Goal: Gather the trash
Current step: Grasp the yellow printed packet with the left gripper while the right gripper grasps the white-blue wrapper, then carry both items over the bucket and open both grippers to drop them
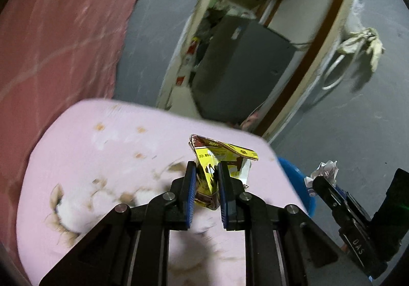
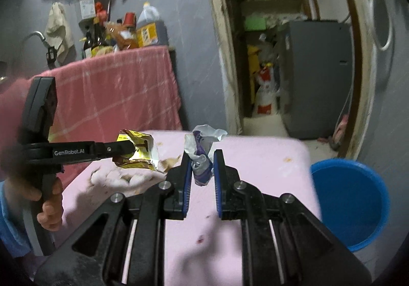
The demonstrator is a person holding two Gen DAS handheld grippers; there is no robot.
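Yellow wrapper (image 1: 217, 171) pinched between left tongs (image 1: 206, 168), above pink cloth (image 1: 102, 158)

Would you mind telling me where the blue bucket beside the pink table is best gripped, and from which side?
Probably the blue bucket is best gripped at its thin upper rim, one finger inside the wall and one outside, coming from above. It stands upright with its mouth open, and the round body looks too wide to span. No handle is visible.

Glossy foil wrapper (image 1: 219, 171), crumpled plastic wrapper (image 2: 202, 158), matt pink cloth (image 1: 102, 158).
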